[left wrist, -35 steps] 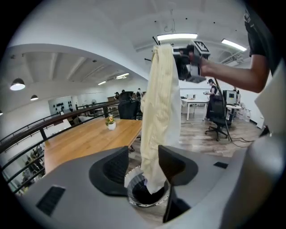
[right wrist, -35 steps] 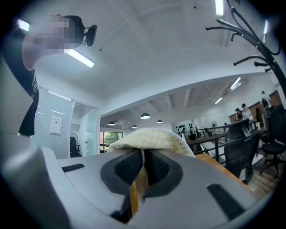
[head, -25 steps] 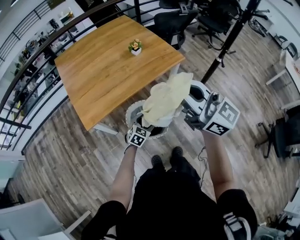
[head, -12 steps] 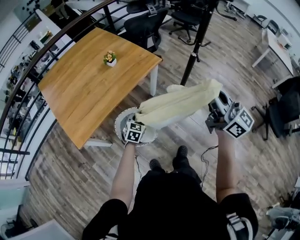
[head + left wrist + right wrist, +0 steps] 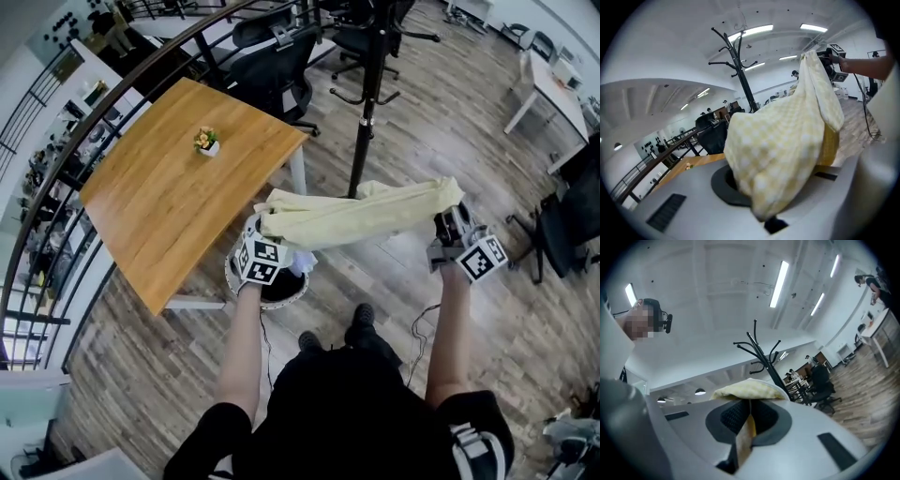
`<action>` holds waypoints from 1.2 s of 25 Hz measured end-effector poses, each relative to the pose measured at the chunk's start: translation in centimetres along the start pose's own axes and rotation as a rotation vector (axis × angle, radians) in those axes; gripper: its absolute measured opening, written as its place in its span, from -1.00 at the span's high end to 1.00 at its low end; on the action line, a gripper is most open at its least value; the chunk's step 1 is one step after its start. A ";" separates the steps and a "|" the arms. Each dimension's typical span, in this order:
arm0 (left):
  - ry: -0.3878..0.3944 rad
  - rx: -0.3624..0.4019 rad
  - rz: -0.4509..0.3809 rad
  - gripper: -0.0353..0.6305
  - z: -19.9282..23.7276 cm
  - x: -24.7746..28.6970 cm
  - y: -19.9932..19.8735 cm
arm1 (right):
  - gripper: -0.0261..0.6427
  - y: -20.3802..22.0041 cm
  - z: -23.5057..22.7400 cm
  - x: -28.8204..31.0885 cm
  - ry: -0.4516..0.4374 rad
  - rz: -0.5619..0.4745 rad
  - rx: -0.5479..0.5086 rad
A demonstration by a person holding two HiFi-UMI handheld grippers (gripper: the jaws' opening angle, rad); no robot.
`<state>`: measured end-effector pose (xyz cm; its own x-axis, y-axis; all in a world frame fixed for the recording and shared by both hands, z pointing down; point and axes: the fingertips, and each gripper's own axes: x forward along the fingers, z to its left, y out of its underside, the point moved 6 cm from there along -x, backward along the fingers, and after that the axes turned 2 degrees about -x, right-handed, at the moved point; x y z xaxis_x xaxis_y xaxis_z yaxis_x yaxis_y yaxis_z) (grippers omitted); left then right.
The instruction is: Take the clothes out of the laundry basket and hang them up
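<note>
Yellow checked cloth held out between my two grippers, up out of the laundry basket.

From my head view, the wooden table fills the left and the black coat stand rises just beyond the cloth. The cloth spans from one gripper to the other. The round basket sits on the floor at the table's corner, under my left gripper. That gripper's jaws have just been closing and now pinch one end of the cloth. My right gripper is clamped tight on the other end (only a thin fold shows between its pads). A small potted plant stands on the table.
</note>
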<state>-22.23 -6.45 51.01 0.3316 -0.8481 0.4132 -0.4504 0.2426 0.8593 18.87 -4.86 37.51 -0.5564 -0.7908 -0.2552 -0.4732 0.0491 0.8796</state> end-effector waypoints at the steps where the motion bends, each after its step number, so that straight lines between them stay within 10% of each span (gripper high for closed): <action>1: -0.013 0.017 -0.001 0.80 0.1 0.4 -1.0 | 0.89 -0.2 -1.1 0.0 0.007 0.000 0.001; 18: -0.130 0.184 -0.027 0.80 -1.0 10.0 -16.4 | 0.89 -2.8 -18.7 0.1 0.122 0.121 -0.085; 30: -0.010 0.319 -0.029 0.80 -1.9 18.1 -21.6 | 0.89 -1.6 -25.3 -1.4 0.328 0.214 -0.183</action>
<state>-4.94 -26.10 40.50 0.3407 -0.8575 0.3855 -0.6782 0.0598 0.7324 37.66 -19.28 46.61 -0.3683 -0.9280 0.0561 -0.2254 0.1477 0.9630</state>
